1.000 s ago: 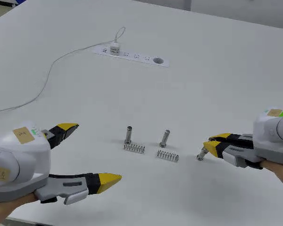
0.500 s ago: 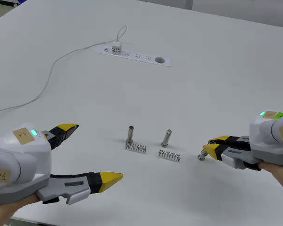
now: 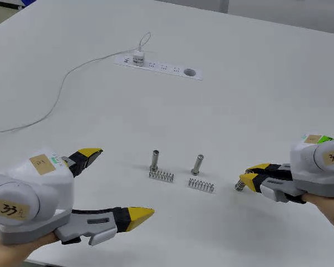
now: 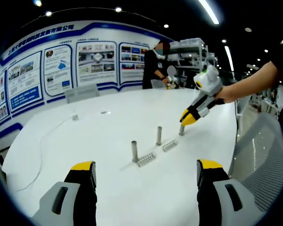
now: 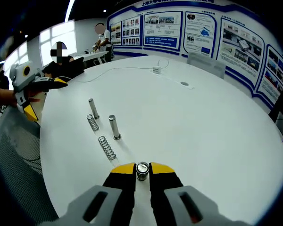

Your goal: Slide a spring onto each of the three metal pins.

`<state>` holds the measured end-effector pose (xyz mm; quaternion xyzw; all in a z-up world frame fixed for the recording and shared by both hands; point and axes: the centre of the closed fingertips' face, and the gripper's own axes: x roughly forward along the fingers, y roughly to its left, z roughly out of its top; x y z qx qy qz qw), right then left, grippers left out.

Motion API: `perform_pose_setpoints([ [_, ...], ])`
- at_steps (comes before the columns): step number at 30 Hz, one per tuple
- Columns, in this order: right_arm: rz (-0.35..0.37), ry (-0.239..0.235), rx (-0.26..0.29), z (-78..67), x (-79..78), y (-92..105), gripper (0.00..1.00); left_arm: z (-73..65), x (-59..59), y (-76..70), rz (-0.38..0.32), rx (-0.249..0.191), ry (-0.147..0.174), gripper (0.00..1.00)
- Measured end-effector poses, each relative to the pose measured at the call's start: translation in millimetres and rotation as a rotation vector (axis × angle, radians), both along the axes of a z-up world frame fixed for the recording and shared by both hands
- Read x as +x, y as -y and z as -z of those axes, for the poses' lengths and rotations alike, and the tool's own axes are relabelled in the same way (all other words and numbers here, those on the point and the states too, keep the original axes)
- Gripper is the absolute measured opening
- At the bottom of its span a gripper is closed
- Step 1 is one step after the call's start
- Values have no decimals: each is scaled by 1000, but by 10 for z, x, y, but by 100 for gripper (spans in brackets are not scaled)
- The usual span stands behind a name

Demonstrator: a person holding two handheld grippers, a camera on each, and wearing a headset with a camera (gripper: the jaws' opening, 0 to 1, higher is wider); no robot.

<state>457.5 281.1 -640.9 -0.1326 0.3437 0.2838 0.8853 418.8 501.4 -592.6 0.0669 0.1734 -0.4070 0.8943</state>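
around one pin — right gripper jaws clamped

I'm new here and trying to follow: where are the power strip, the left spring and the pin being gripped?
power strip (image 3: 158, 67): head view, middle of its body
left spring (image 3: 160, 176): head view, middle coils
pin (image 5: 142, 169): right gripper view, its top end

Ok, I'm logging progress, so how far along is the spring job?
Done: nothing clearly; the left pin and middle pin stand bare, with the left spring and middle spring lying by their bases. In hand: the right gripper is shut on the third pin; whether it carries a spring is too small to tell. To do: at least those two springs. The left gripper is open and empty.
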Motion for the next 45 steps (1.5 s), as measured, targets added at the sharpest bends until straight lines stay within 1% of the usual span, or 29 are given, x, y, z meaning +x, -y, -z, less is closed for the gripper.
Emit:
perform_pose_setpoints([
  [2, 2, -1, -4, 27, 25, 6, 12, 7, -6, 2, 2, -3, -4, 90],
  [4, 8, -4, -3, 29, 27, 2, 12, 34, -10, 1, 7, 10, -7, 89],
  [6, 11, -7, -6, 53, 47, 2, 12, 51, -13, 5, 10, 11, -12, 89],
  [10, 21, -3, -10, 54, 64, 14, 12, 67, -28, 14, 17, 14, -19, 89],
  [16, 24, -10, -21, 84, 79, 36, 13, 85, -44, 28, 29, 20, -22, 89],
  [20, 32, -8, -13, 67, 78, 26, 13, 88, -43, 23, 27, 21, -23, 89],
  [23, 37, 4, -4, 6, 79, 19, 15, 94, -39, 17, 25, 21, -26, 89],
  [27, 40, 41, -8, -137, 82, 34, 16, 95, -38, 18, 25, 21, -27, 89],
  [28, 43, 50, -20, -167, 84, 43, 16, 97, -39, 20, 26, 21, -28, 89],
  [29, 37, 72, -48, -226, 77, 44, 16, 96, -45, 28, 29, 15, -31, 89],
  [30, 32, 83, -56, -263, 71, 30, 16, 88, -50, 41, 32, 2, -35, 89],
  [31, 21, 91, -53, -303, 61, -10, 16, 77, -55, 56, 34, -15, -40, 90],
  [32, 8, 98, -49, -332, 53, -53, 16, 77, -52, 55, 34, -15, -39, 90],
  [34, -35, 112, -44, -378, 30, -180, 17, 97, -56, 50, 37, 3, -36, 90],
  [35, -61, 114, -47, -381, 9, -248, 17, 101, -58, 52, 38, 4, -38, 90],
  [36, -94, 109, -52, -362, -20, -332, 17, 100, -59, 51, 38, 2, -39, 90],
  [38, -122, 95, -56, -309, -53, -431, 17, 93, -56, 50, 37, 1, -36, 90],
  [39, -130, 88, -64, -258, -64, -485, 18, 96, -57, 47, 37, 3, -37, 90],
  [41, -171, 71, -78, -167, -100, -582, 19, 106, -59, 43, 36, 8, -40, 90],
  [44, -191, 29, -85, -33, -130, -665, 19, 102, -58, 42, 37, 6, -39, 89],
  [45, -197, 26, -92, 0, -121, -678, 19, 98, -58, 45, 37, 5, -38, 90],
])
